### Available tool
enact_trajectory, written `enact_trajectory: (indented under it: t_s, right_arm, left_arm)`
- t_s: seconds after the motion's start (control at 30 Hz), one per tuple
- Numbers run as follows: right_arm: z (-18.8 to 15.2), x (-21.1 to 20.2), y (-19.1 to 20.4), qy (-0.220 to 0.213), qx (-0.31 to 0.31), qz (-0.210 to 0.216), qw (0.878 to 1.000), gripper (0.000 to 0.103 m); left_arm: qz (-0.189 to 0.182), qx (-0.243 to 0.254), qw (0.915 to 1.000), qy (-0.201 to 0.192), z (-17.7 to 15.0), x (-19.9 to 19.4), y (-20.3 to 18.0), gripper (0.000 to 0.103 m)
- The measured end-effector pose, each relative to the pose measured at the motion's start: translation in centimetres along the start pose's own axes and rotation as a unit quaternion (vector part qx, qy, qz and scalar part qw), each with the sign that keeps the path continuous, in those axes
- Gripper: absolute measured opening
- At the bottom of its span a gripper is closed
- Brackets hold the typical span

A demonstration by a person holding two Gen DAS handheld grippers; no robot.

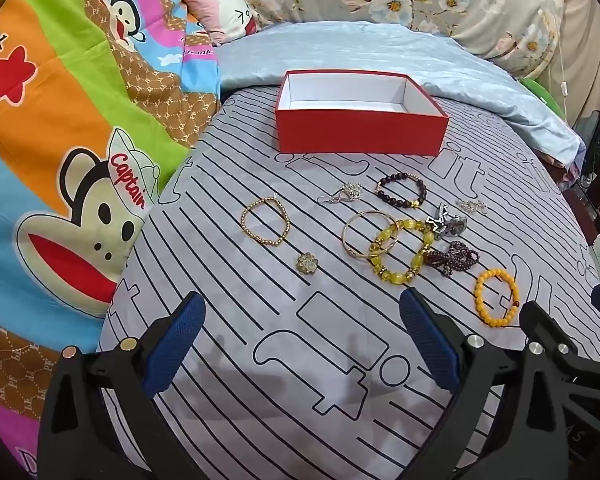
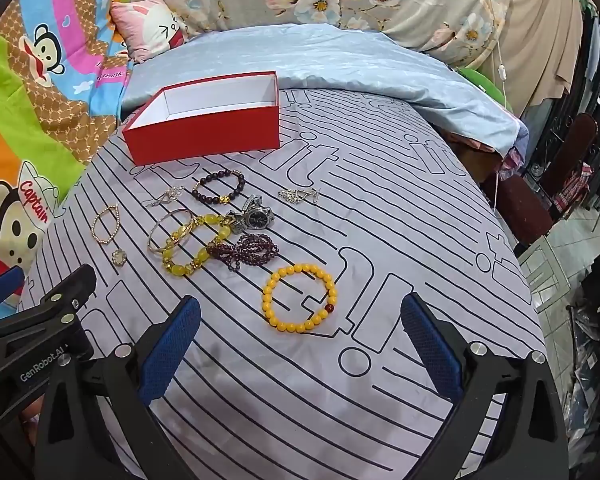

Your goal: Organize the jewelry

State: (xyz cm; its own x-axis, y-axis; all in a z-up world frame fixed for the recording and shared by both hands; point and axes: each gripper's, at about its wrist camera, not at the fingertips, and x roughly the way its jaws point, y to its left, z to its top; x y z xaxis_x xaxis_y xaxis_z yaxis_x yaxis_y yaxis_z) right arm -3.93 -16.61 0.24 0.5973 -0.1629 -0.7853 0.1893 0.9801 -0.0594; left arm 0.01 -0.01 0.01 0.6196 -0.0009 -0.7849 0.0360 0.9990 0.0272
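left claw (image 1: 302, 304) wide | right claw (image 2: 300, 306) wide | wristwatch (image 1: 454, 225) partly behind yellow bracelet (image 1: 404, 250)

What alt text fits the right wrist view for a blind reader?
The open right gripper hovers over a striped bedspread, nearest a yellow bracelet. Beyond lie more bracelets, a watch and an empty red box.

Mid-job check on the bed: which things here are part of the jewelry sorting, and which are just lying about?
Job:
red box, empty
orange bead bracelet
yellow glass bracelet
gold bangle
gold bead bracelet
dark bead bracelet
maroon bead strand
watch
flower brooch

Just lying about:
blue quilt
pink cushion
cartoon monkey blanket
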Motion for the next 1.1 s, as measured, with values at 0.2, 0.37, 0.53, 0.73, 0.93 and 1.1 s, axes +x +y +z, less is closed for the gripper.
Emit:
enact_trajectory:
  t_s: [0.2,0.37,0.53,0.73,0.93,1.1]
  right_arm:
    - [0.00,0.00,0.02,0.000,0.000,0.000,1.000,0.098]
    - [0.01,0.02,-0.02,0.000,-0.001,0.000,1.000,0.098]
    - [0.09,0.20,-0.16,0.001,0.000,-0.002,1.000,0.098]
    - [0.16,0.26,-0.08,0.001,0.000,-0.003,1.000,0.098]
    - [0.23,0.32,0.10,0.000,-0.002,-0.002,1.000,0.098]
    - [0.21,0.24,0.21,-0.001,-0.002,-0.002,1.000,0.098]
  left_arm:
    - [0.005,-0.002,1.0000,0.005,0.01,0.14,-0.27,0.095]
    - [0.009,0.002,1.0000,0.003,0.16,-0.08,-0.01,0.095]
    - [0.005,-0.004,0.9999,0.008,0.12,0.29,0.15,0.095]
    - [-0.002,-0.006,1.0000,0.005,0.14,0.45,0.06,0.095]
    - [-0.021,-0.019,0.9996,0.009,0.20,0.57,0.07,0.095]
    - [-0.022,-0.023,0.9995,0.009,0.27,0.50,0.14,0.095]
